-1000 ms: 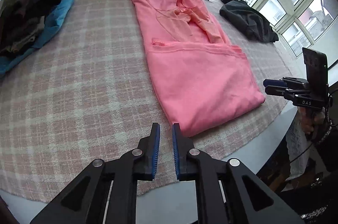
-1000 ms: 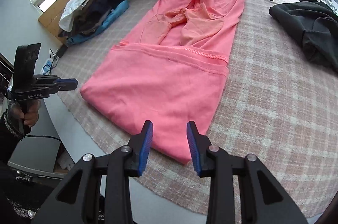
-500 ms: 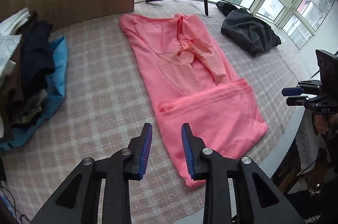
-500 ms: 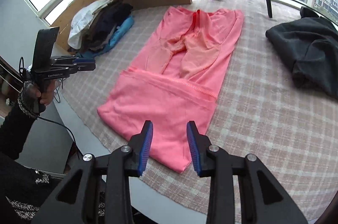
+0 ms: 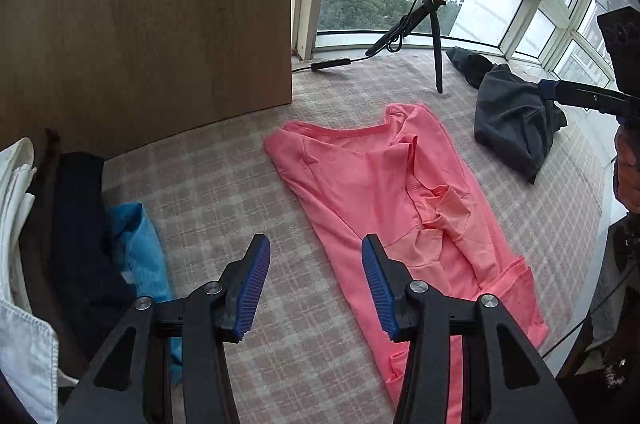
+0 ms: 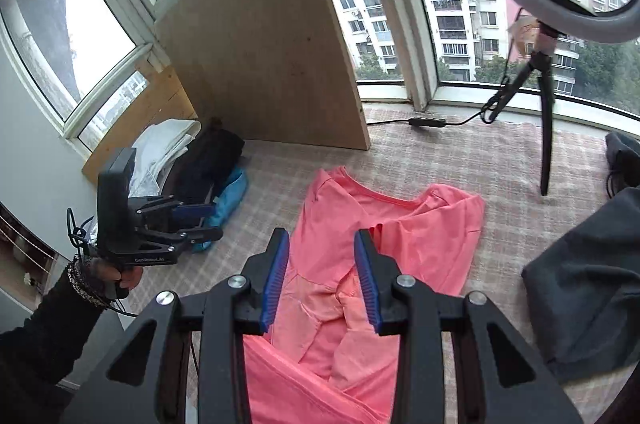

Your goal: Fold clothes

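While the pink shirt lies half-folded, left gripper and right gripper gape wide.

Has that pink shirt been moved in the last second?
No. The pink shirt lies flat, same place between the grey garment and the clothes pile; only the cameras rose.

bare checked cloth left of pink shirt, tripod and wooden board beyond

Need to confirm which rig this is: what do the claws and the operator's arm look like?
Both claws, left and right, are matte black angular linkages with silver pivot bolts and ribbed blue finger pads. The right wrist view shows white lettering on the left claw's body, a black block mounted on it, a thin black cable, and a black sleeve with a beaded bracelet.
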Action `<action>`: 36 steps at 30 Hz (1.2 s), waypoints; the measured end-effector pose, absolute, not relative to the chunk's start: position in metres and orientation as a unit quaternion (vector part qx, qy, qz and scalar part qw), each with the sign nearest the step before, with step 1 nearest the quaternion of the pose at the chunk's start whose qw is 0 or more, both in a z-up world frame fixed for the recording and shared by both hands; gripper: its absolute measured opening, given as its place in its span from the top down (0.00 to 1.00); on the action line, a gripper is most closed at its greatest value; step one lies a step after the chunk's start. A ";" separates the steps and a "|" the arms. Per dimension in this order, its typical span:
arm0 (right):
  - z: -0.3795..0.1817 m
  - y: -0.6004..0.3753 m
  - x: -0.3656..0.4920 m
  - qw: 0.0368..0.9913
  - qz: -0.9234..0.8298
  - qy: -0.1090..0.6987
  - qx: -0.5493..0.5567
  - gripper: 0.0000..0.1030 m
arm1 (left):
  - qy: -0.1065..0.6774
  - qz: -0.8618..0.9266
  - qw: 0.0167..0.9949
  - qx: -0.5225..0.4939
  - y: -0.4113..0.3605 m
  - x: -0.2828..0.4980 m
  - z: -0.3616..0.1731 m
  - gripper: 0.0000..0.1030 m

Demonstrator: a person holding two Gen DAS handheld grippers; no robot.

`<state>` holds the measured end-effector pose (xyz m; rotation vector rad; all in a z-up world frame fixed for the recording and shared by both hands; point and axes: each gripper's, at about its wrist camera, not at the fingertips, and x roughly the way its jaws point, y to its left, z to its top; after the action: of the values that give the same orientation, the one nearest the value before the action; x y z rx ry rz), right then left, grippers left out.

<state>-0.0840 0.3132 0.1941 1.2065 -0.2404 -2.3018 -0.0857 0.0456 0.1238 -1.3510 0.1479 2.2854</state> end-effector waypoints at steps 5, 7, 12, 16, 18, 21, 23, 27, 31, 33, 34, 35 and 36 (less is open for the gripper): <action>0.131 0.229 -0.182 0.307 -0.804 -0.013 0.510 0.67 | 0.022 0.819 0.264 -0.510 0.056 -0.116 0.074 0.58; 0.107 0.211 -0.214 0.315 -0.785 -0.004 0.533 0.67 | -0.002 0.812 0.275 -0.515 0.057 -0.124 0.058 0.58; 0.059 0.186 -0.264 0.338 -0.747 -0.004 0.572 0.67 | -0.026 0.800 0.295 -0.521 0.059 -0.129 0.032 0.58; 0.048 0.182 -0.269 0.330 -0.752 0.028 0.570 0.74 | -0.026 0.801 0.301 -0.516 0.061 -0.124 0.027 0.58; 0.045 0.181 -0.269 0.323 -0.758 0.047 0.565 0.97 | -0.022 0.802 0.306 -0.512 0.062 -0.122 0.027 0.58; 0.040 0.185 -0.274 0.312 -0.763 0.051 0.564 0.97 | -0.010 0.803 0.315 -0.506 0.065 -0.118 0.026 0.56; 0.043 0.196 -0.278 0.307 -0.763 0.024 0.568 0.96 | -0.006 0.801 0.315 -0.510 0.068 -0.117 0.027 0.56; 0.083 0.243 -0.265 0.294 -0.792 -0.047 0.534 0.79 | -0.007 0.801 0.295 -0.522 0.070 -0.128 0.032 0.56; 0.115 0.315 -0.229 0.249 -0.834 -0.075 0.487 0.58 | -0.006 0.815 0.267 -0.514 0.071 -0.154 0.035 0.56; 0.118 0.353 -0.210 0.214 -0.848 -0.074 0.479 0.58 | 0.004 0.820 0.256 -0.512 0.074 -0.167 0.034 0.56; 0.112 0.370 -0.203 0.198 -0.849 -0.079 0.484 0.58 | 0.009 0.820 0.254 -0.513 0.072 -0.175 0.030 0.56; 0.104 0.388 -0.198 0.180 -0.848 -0.087 0.492 0.58 | 0.014 0.819 0.252 -0.515 0.070 -0.183 0.026 0.56; 0.094 0.403 -0.195 0.164 -0.844 -0.096 0.502 0.58 | 0.019 0.819 0.250 -0.515 0.069 -0.191 0.023 0.56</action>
<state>-0.1952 0.4027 0.0935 1.4309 -0.2730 -2.4050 -0.1905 0.0693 0.0229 -1.4024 0.0511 2.2306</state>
